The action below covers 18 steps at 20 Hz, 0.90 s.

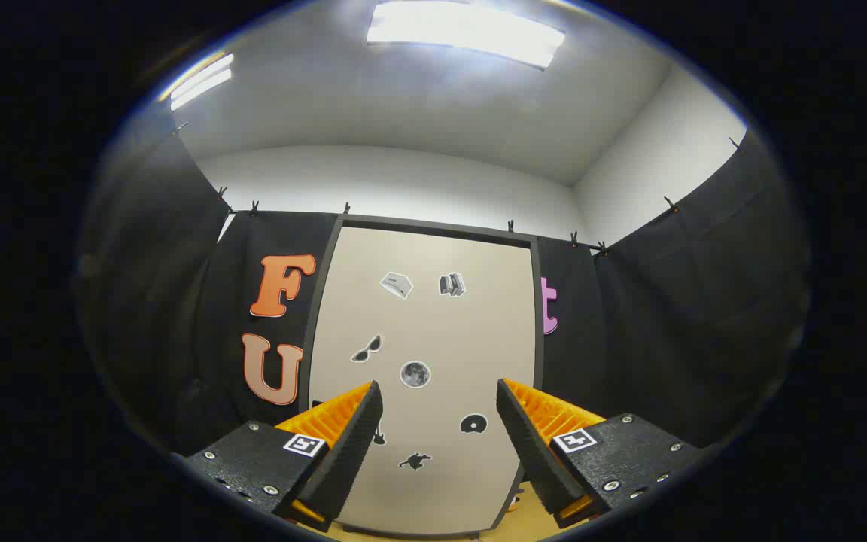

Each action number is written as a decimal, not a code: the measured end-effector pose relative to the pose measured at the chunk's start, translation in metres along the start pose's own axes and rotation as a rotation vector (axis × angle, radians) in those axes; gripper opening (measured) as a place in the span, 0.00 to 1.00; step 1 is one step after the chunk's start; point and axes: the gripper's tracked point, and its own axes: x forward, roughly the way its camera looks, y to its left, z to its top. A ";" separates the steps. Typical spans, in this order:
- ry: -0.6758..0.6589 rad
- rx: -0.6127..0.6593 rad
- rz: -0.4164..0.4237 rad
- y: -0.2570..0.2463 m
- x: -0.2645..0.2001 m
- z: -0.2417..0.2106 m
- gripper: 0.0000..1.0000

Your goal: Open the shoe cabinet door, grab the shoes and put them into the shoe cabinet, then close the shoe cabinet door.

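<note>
The shoe cabinet stands straight ahead, a tall unit with a pale beige door in a dark frame. The door is closed and carries several small black-and-white stickers. My gripper is open, its two fingers spread wide with nothing between them. The fingers point at the lower half of the door and stand a short way in front of it, not touching it. No handle can be made out on the door.
Black cloth walls close in on both sides of the cabinet. A strip of wooden floor shows at the cabinet's foot, with a small orange object beside the right finger. Ceiling lights glow overhead.
</note>
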 end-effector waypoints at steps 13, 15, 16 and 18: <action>0.009 0.009 -0.007 -0.003 -0.005 -0.003 0.94; 0.013 0.030 0.002 -0.001 -0.004 -0.005 0.94; 0.019 0.037 -0.001 -0.001 -0.002 -0.009 0.94; 0.048 0.050 0.017 0.009 0.004 -0.021 0.94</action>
